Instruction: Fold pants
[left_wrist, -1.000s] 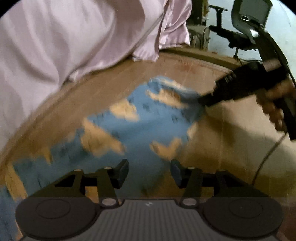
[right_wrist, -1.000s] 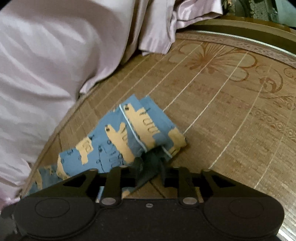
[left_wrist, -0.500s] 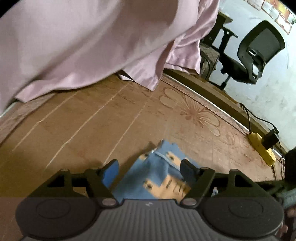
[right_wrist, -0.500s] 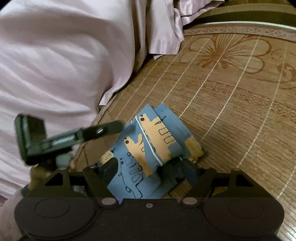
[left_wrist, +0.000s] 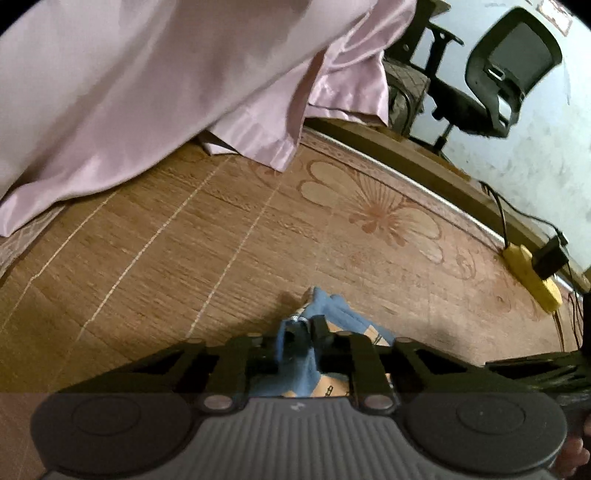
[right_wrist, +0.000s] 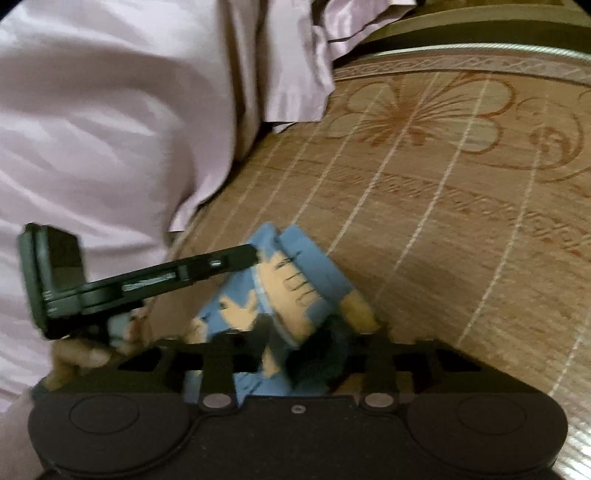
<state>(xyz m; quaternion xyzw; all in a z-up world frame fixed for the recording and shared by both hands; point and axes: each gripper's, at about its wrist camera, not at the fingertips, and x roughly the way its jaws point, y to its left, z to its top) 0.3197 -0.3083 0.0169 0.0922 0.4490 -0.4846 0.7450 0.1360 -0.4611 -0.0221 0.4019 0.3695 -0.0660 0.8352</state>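
Note:
The pants (right_wrist: 295, 266) are a small blue bundle with tan cartoon prints, folded over on the woven mat (right_wrist: 461, 240). My right gripper (right_wrist: 314, 350) is shut on the near edge of the bundle, and its fingertips are blurred. My left gripper (right_wrist: 247, 256) comes in from the left with its tips on the bundle's far left corner; a hand (right_wrist: 81, 354) holds it. In the left wrist view the left gripper (left_wrist: 304, 330) is shut on a bunched blue fold of the pants (left_wrist: 336, 314), most of which lies hidden under the fingers.
A pink satin sheet (left_wrist: 147, 81) is heaped along the left and back of the mat (left_wrist: 184, 240). Beyond the mat's far edge stand a black office chair (left_wrist: 509, 74) and a yellow power strip (left_wrist: 532, 273) with a black plug and cable.
Both grippers were open half a second ago and have shut on the pants. The left gripper came down onto the bundle's corner beside the right one.

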